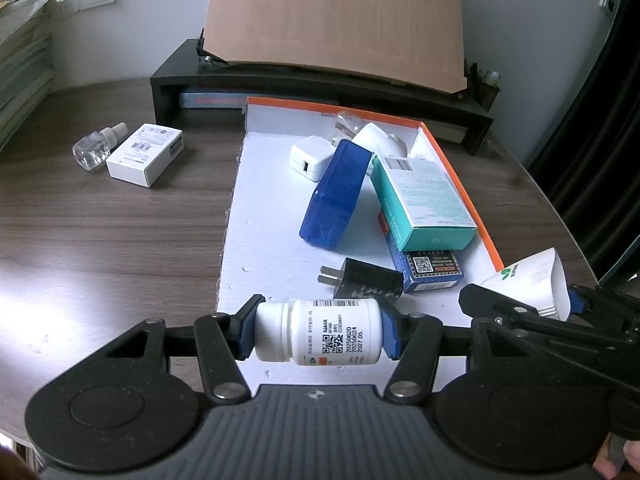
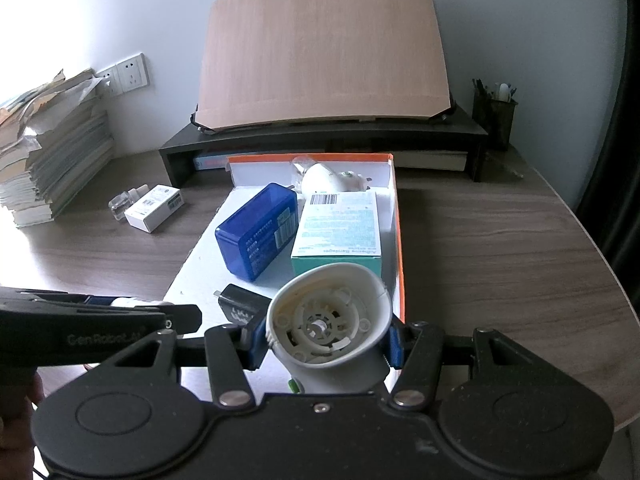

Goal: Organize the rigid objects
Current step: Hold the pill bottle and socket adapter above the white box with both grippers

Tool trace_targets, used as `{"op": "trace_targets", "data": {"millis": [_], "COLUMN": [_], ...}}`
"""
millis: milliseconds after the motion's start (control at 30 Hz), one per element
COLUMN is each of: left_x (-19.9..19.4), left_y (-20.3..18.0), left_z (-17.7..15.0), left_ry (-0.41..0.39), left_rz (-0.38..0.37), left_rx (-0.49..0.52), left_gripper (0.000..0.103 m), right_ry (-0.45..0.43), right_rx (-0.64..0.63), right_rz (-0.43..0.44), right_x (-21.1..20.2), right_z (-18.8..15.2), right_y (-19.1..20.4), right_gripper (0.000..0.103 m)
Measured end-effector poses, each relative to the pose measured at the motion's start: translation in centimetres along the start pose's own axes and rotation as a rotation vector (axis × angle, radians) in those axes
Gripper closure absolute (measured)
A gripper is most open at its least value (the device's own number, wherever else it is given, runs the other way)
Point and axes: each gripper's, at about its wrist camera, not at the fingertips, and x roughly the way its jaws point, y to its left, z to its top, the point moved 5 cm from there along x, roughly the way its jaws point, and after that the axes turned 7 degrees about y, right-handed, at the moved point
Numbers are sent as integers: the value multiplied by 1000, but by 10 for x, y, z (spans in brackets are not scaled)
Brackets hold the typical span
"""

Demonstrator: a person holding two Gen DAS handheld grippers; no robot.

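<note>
Left wrist fisheye sits just behind the left gripper, angled down and forward over the near end of the orange-edged tray, close-up. Right wrist fisheye sits behind the right gripper, same downward-forward tilt, near the tray's right near corner. Both face the far wall. Shared: tray, blue case, teal box, wooden board, black riser, dark desk. Each view catches the other gripper at its edge.

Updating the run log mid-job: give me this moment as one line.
left claw: shut on white pill bottle | right claw: shut on white cone housing | both over tray
</note>
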Motion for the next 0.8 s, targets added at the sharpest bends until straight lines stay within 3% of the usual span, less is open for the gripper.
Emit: {"op": "trace_targets", "data": {"millis": [800], "left_x": [5], "left_y": [-3], "left_z": [1], "left_ry": [13], "left_rz": [-12], "left_rx": [6], "left_gripper": [45], "right_ry": [18], "right_rx": [-11], "right_rz": [-3], "right_x": [5], "right_z": [-2], "right_y": [0], "right_gripper": [38]}}
